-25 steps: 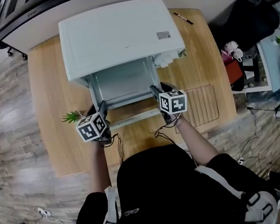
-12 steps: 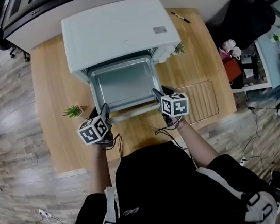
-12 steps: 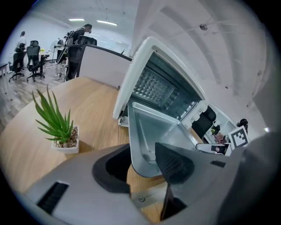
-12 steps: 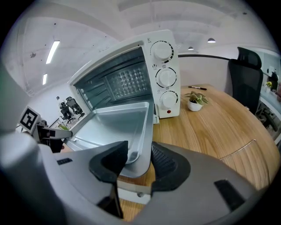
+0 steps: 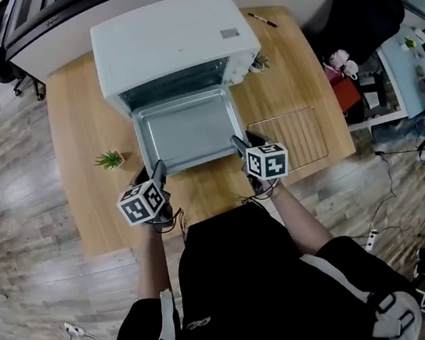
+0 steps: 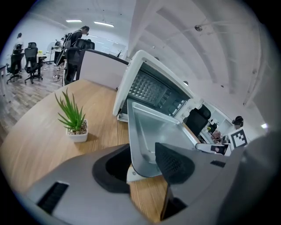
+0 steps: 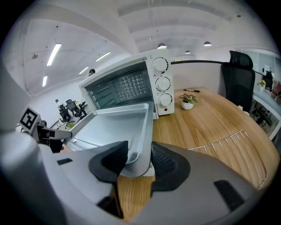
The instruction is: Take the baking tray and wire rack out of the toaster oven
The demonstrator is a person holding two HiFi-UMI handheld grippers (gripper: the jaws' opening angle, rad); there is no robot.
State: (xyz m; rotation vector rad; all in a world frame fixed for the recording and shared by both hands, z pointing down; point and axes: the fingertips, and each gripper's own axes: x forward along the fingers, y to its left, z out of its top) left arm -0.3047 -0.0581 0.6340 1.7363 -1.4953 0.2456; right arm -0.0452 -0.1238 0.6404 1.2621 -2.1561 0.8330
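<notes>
Pale wood-look flooring surrounds a wooden tabletop (image 5: 82, 145), with office chairs and desks visible farther off in the left gripper view. At the back of the tabletop sits a white toaster oven (image 5: 169, 41) with its front open and three dials down its right side.

The baking tray (image 5: 189, 129), bare silver metal, reaches from the oven's mouth toward the person. Its far edge is at the opening and its near edge lies between the two tongs. The left tongs (image 5: 157, 169) are closed on the tray's near left corner. In the left gripper view the rim sits between the jaws, with one dark ribbed pad inside the tray (image 6: 153, 132) and the other jaw outside it. The right tongs (image 5: 236, 144) grip the near right corner in the same manner, and the right gripper view shows both pads pressed on the rim (image 7: 138, 160).

The wire rack (image 5: 287, 140) lies flat on the tabletop to the right of the tray, apart from it and near the table's edge. A small potted plant (image 5: 110, 159) stands left of the tray. A second little plant (image 5: 260, 62) stands just beside the oven's right side. A pen (image 5: 262, 20) lies beyond it, near the back corner.
</notes>
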